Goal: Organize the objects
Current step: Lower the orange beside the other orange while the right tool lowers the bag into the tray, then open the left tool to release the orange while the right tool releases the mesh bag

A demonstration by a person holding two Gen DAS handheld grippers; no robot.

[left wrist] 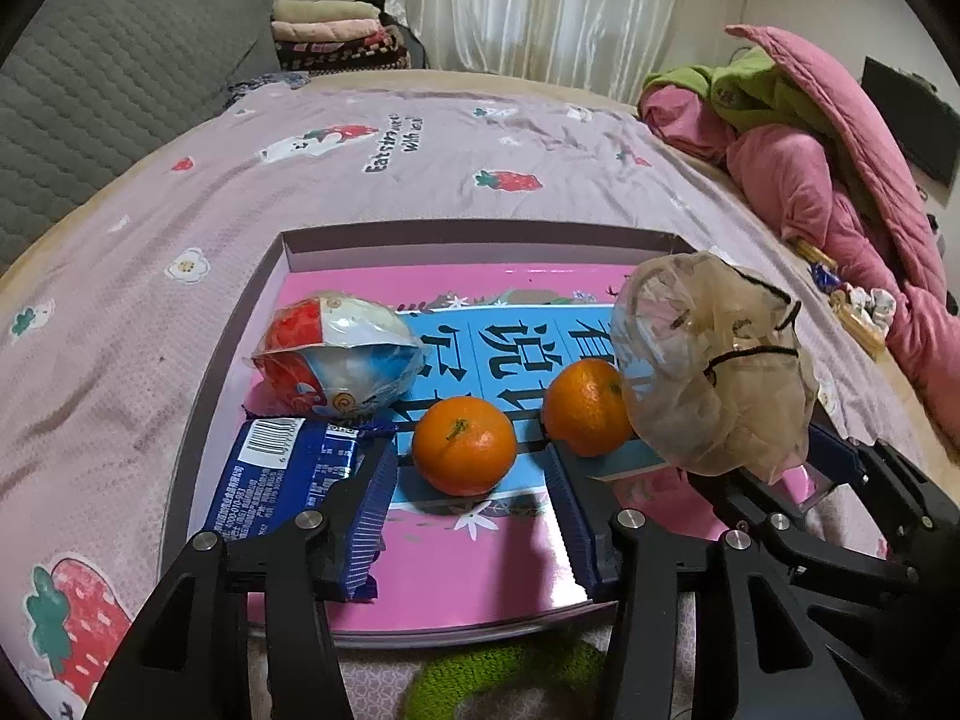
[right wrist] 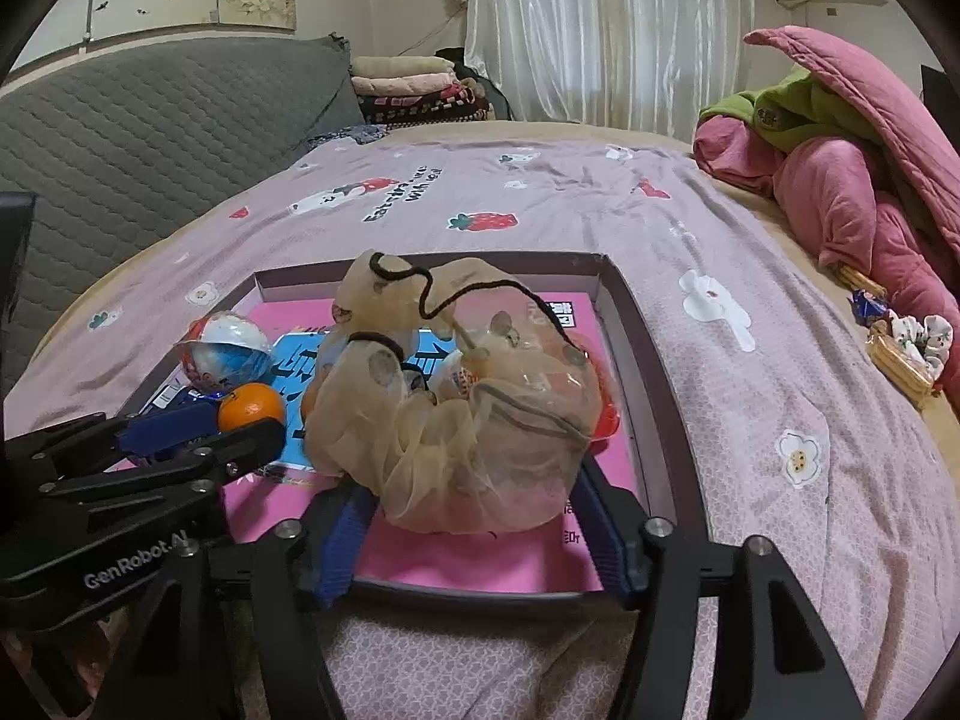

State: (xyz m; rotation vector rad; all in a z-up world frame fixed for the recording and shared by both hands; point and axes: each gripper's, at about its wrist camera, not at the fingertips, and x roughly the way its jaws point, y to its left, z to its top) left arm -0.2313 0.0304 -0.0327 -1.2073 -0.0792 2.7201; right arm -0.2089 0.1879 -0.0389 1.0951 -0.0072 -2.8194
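A bed covered with a lilac strawberry-print sheet (right wrist: 600, 204) fills the scene, with a grey quilted headboard (right wrist: 150, 120) to the left, white curtains (right wrist: 600, 30) behind and a heap of pink bedding (right wrist: 852, 192) to the right. A shallow box (left wrist: 288, 252) with a pink printed insert is set on the sheet. In the left wrist view, the left gripper (left wrist: 474, 498) is seen released, its blue pads spread wide; one orange (left wrist: 464, 445) lies just ahead, between the two pads, untouched by either as far as can be told. A second orange (left wrist: 585, 407) lies just beyond the right pad, so two oranges are counted. One blue snack packet (left wrist: 288, 480) is seen beside and partly under the left pad, and one round wrapped toy ball (left wrist: 336, 354) lies behind it. In the right wrist view, one sheer beige drawstring pouch (right wrist: 462, 408) is seen between the spread fingers of the right gripper (right wrist: 468, 522); whether it is pinched or merely resting there cannot be told. A small basket (right wrist: 900, 360) is seen at the bed's right edge.
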